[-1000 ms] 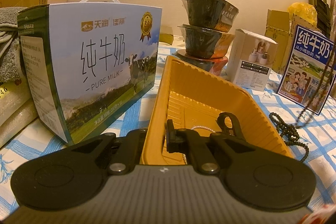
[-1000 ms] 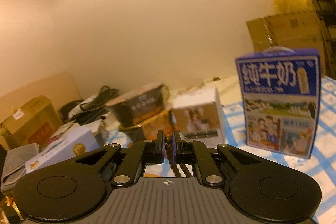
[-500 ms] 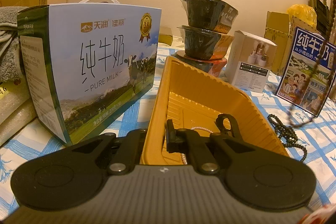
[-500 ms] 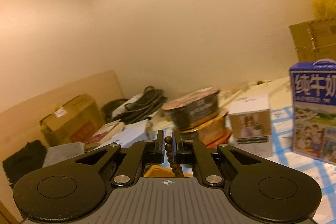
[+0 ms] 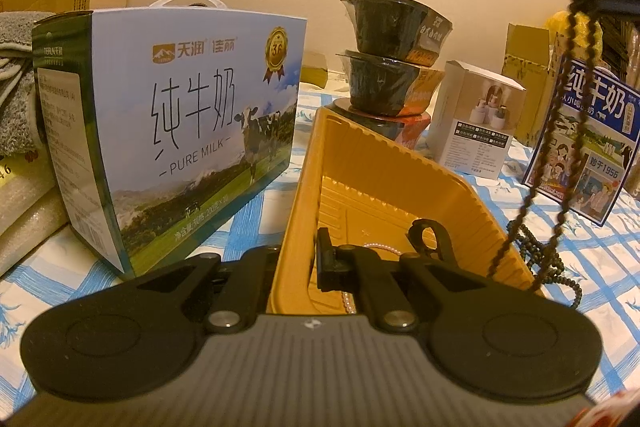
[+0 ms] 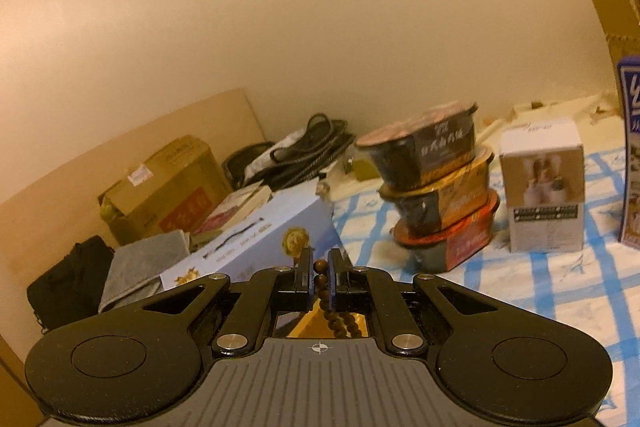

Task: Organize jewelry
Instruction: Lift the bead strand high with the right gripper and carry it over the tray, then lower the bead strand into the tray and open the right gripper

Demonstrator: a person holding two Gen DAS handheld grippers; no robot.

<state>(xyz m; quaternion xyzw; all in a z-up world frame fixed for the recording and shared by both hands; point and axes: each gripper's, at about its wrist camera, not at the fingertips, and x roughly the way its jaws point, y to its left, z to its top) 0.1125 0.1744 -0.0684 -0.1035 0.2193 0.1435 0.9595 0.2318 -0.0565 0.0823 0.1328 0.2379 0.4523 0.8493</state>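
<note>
Above the right rim of the yellow tray (image 5: 384,167), the right gripper (image 6: 319,273) had swung in from the right, pinching the brown bead strand (image 5: 560,131), its tail trailing on the cloth. The left gripper (image 5: 298,259) stayed clamped on the tray's near wall, pearl chain (image 5: 380,247) inside; a drop seemed close.

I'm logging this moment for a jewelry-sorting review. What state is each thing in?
Left hand-held gripper: shut on the yellow tray's wall.
Right hand-held gripper: shut on the bead necklace.
Bead necklace: hanging, lower end on the tablecloth.
Yellow tray: open, tilted.
Pearl string: lying in the tray.
</note>
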